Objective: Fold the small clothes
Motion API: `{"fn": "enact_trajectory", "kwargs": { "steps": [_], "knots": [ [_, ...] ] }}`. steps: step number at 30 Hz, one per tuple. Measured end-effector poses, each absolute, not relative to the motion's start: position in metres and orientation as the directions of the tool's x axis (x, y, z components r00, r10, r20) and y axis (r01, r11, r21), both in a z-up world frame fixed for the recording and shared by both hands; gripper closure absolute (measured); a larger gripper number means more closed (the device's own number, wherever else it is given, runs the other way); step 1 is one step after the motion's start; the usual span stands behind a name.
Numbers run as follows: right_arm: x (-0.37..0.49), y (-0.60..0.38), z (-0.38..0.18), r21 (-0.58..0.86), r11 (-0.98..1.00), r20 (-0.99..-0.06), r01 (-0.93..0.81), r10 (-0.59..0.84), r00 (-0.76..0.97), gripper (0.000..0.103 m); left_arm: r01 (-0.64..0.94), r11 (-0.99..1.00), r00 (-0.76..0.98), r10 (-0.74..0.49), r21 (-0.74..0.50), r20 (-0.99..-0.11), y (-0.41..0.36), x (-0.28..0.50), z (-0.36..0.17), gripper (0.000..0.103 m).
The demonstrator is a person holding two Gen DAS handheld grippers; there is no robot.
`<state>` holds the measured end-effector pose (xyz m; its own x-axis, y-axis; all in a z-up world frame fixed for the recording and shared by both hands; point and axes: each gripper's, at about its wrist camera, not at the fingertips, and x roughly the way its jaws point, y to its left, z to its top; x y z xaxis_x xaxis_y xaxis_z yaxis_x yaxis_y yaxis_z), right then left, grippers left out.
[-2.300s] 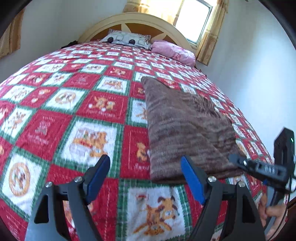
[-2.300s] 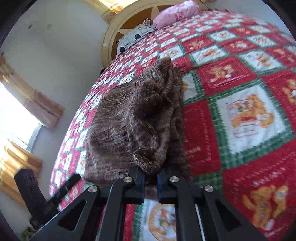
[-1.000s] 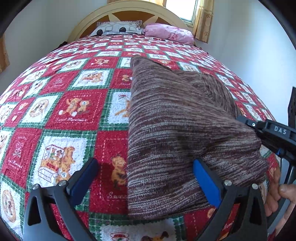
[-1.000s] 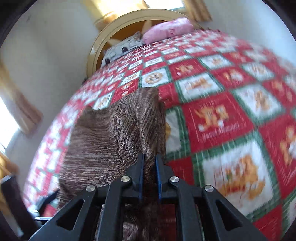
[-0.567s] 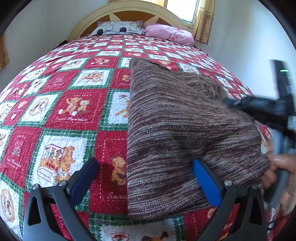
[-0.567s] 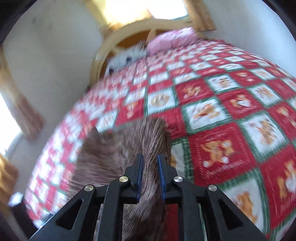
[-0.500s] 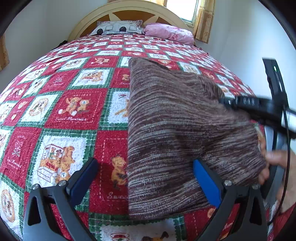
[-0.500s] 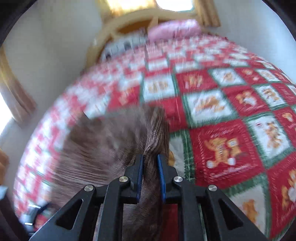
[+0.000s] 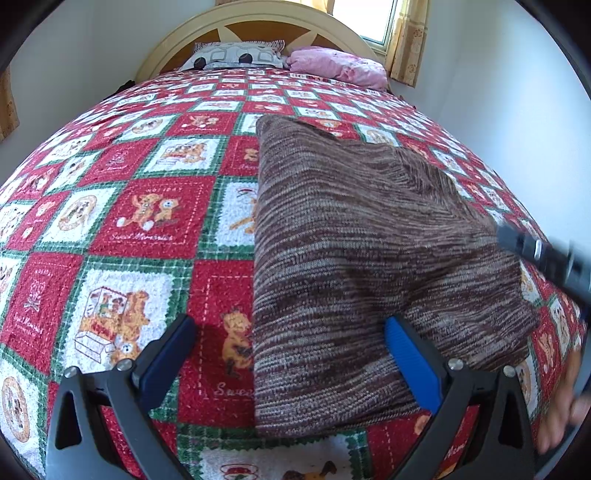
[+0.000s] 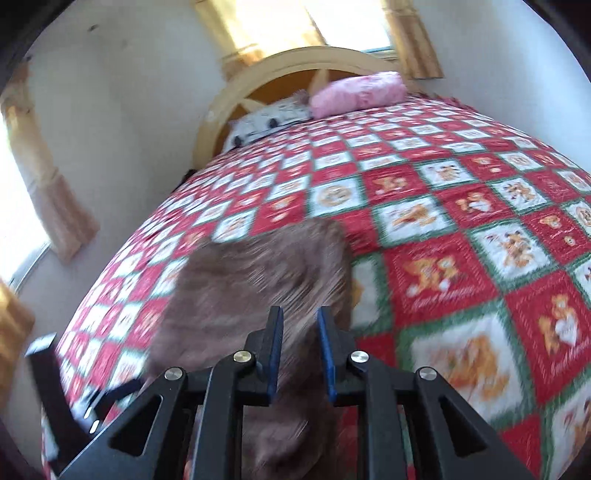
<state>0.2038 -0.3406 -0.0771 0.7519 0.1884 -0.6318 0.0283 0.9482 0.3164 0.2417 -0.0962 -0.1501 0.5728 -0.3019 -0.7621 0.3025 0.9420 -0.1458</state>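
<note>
The brown knitted garment (image 9: 354,258) is lying folded on the bed's patchwork quilt (image 9: 110,221), toward the foot edge and the right-hand side of the bed, its long straight edge running toward the headboard (image 9: 258,22). Your left gripper (image 9: 291,354) is hovering over its near left corner with the jaws standing wide apart, one blue pad over the quilt, the other over the knit, gripping nothing. Your right gripper (image 10: 300,354) has just been opening its jaws; they are standing slightly apart above the blurred garment, with no cloth pinched between them. A pink pillow (image 9: 332,66) and a patterned one (image 9: 236,55) are lying at the headboard.
</note>
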Motion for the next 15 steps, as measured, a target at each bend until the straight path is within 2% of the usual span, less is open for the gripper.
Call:
{"fn": "enact_trajectory", "kwargs": {
  "steps": [3,8,12,13,15],
  "knots": [
    [0.195,-0.333,-0.097,0.263,0.964,-0.673,0.043,0.151,0.724,0.083,0.304,0.943,0.572,-0.294,-0.134,-0.766,-0.097,0.242,-0.151,0.000],
    [0.184,-0.347,-0.104,0.321,0.942,-0.671,0.095,0.155,0.725,0.083,0.305,0.942,0.572,-0.298,-0.140,-0.764,-0.096,0.242,-0.151,0.000],
    [0.169,-0.356,-0.107,0.393,0.914,-0.623,0.095,0.189,0.759,0.078,0.306,0.941,0.571,-0.301,-0.143,-0.764,-0.094,0.241,-0.150,0.000],
    [0.167,-0.358,-0.106,0.409,0.907,-0.615,0.099,0.194,0.764,0.077,0.313,0.938,0.567,-0.312,-0.150,-0.762,-0.092,0.240,-0.149,0.000],
    [0.165,-0.362,-0.107,0.430,0.895,-0.615,0.116,0.196,0.764,0.062,0.329,0.925,0.552,-0.350,-0.188,-0.757,-0.085,0.237,-0.146,0.000]
  ]
}}
